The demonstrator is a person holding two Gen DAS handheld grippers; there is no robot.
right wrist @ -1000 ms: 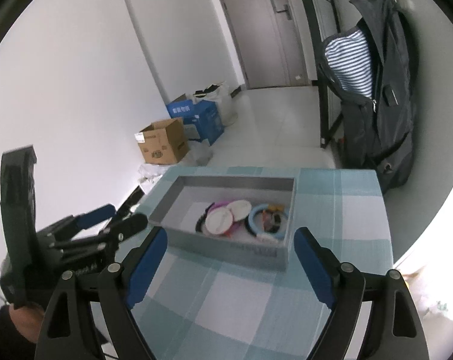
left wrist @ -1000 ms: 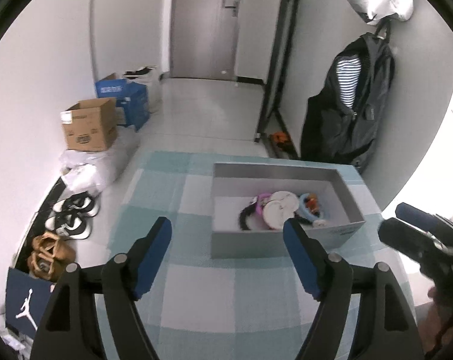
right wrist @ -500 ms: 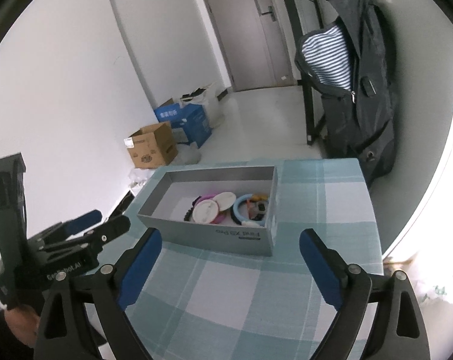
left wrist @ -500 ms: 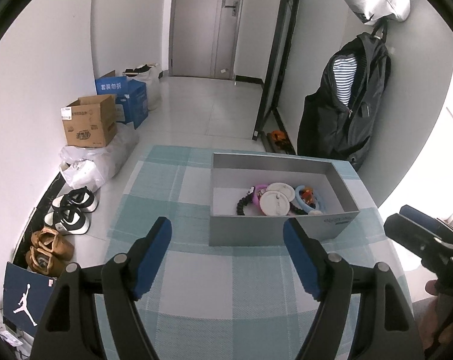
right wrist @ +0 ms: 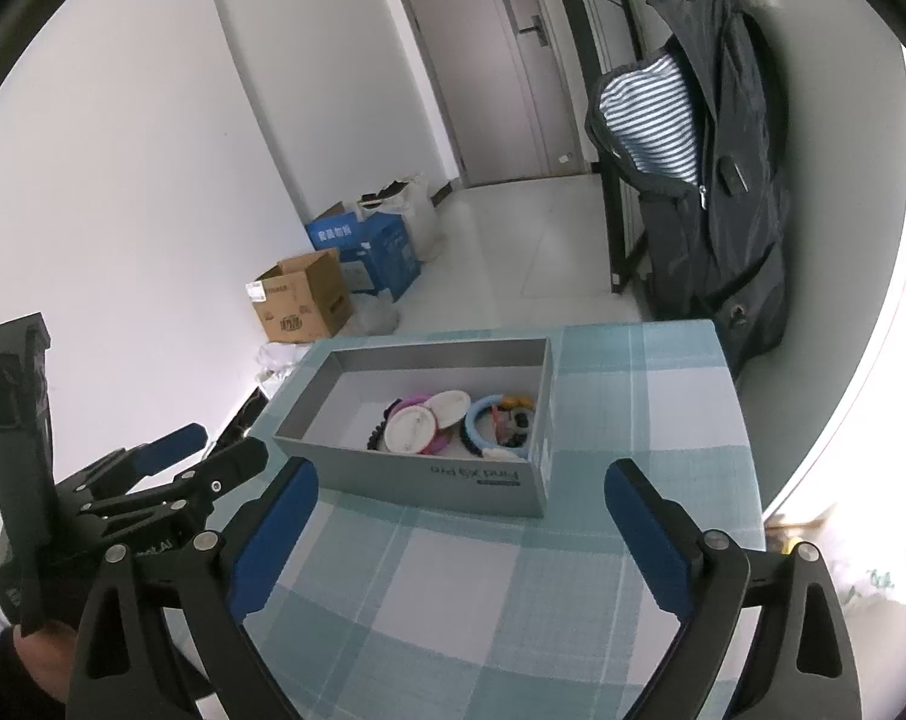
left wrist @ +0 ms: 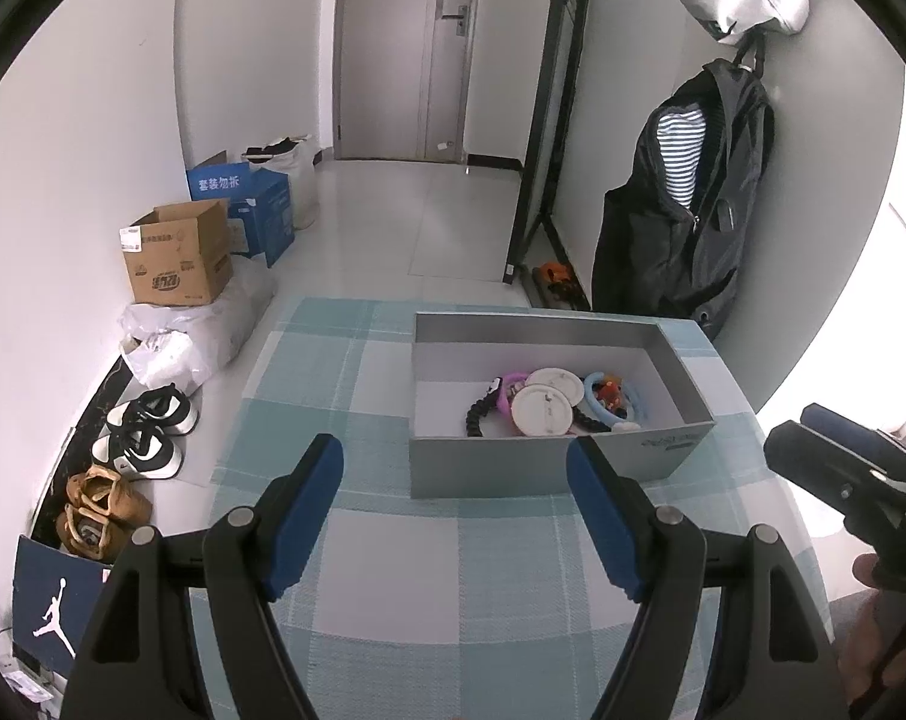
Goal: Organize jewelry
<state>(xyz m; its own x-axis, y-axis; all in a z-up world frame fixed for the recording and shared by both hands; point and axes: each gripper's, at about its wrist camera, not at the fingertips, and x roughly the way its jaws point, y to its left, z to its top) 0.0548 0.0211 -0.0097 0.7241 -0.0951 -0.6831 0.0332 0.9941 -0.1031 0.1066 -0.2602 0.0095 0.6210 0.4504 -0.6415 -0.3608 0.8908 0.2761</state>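
Your left gripper (left wrist: 456,468) sits nearest, jaws wide apart, nothing between the blue pads (left wrist: 306,516), only checked tablecloth (left wrist: 393,570) under them. It hangs short of the box, not touching it. In the right wrist view the same gripper (right wrist: 201,456) shows at the left edge, off the table corner, your hand (right wrist: 39,648) on its grip.

Your right gripper (right wrist: 459,486) is spread very wide; jaws have just been opening further, nothing between them. Pads (right wrist: 645,546) frame the near wall of the box from a little way back, no contact. From the left wrist view it (left wrist: 831,450) pokes in at the right edge, past the table's right side.

Next out: the grey box (left wrist: 531,468), open top, lying on the cloth towards the far right part of the table. Print on its near wall, too small to read.

The jewelry is all inside the box, bunched in the right half, left half bare:
- two white round discs (left wrist: 543,405), overlapping
- black beaded bracelet (left wrist: 477,414), left of the discs
- purple ring (left wrist: 507,387), partly under the discs
- light blue bangle (left wrist: 612,399), right of the discs, small orange bits inside it
Same pile in the right view: discs (right wrist: 414,426), bangle (right wrist: 480,429).

Beyond the table: shoes (left wrist: 144,426) on the floor at left, a cardboard box (left wrist: 177,252), a blue carton (left wrist: 249,204), a dark backpack (left wrist: 687,222) hanging on the right wall, a grey door (left wrist: 405,54) at the far end.
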